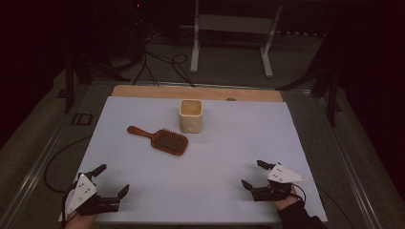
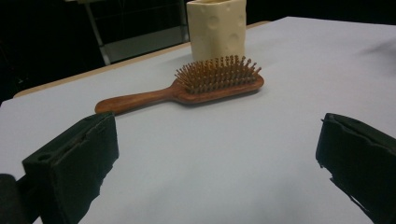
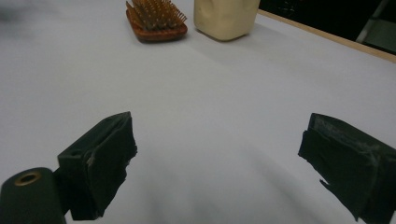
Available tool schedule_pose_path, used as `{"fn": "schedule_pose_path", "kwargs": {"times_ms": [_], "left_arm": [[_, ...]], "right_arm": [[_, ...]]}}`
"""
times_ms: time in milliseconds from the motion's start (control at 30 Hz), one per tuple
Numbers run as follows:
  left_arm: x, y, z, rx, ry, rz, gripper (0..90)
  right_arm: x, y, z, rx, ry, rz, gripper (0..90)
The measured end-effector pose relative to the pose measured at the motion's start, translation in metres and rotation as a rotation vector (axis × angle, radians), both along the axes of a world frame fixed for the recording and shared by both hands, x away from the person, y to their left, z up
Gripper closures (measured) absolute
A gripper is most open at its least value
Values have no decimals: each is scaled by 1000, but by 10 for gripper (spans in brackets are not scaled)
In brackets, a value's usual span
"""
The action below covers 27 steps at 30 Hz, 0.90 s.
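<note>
Ahead of both grippers: wooden hairbrush (image 1: 160,139), well apart from them, lying bristles up beside the cream cup (image 1: 191,115).
Left gripper (image 1: 113,179): jaws wide apart, empty.
Right gripper (image 1: 252,173): jaws wide apart, empty.
Long axis: handle (image 2: 135,101) points away to the far left of the left gripper; head is toward the cup.
Handling: probably light and stiff, smooth wood may slip.
Hold point: the narrow handle, not the bristles.
</note>
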<state>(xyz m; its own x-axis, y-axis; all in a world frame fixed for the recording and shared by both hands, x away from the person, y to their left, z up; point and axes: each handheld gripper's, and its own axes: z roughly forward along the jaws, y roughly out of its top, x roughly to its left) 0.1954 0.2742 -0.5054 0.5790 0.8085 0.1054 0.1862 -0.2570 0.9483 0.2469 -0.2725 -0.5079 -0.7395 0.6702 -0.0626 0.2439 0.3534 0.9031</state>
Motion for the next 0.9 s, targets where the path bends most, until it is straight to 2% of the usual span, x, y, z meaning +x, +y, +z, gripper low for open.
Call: {"fn": "schedule_pose_path", "kwargs": {"times_ms": [167, 267, 367, 500, 833, 900], "left_arm": [[0, 1, 0, -16, 0, -15, 0], [1, -1, 1, 1, 3, -12, 0], [2, -1, 1, -9, 8, -20, 0], [2, -3, 3, -5, 12, -45, 0], [2, -9, 10, 5, 13, -102, 0], [3, -10, 12, -3, 22, -112, 0]], "right_arm": [[-2, 2, 0, -13, -5, 5, 88], [-2, 1, 0, -12, 2, 5, 88], [-2, 1, 0, -9, 2, 5, 88], [-2, -1, 0, 2, 12, 6, 88], [-6, 0, 3, 9, -10, 11, 88], [-7, 0, 4, 11, -11, 12, 88]]}}
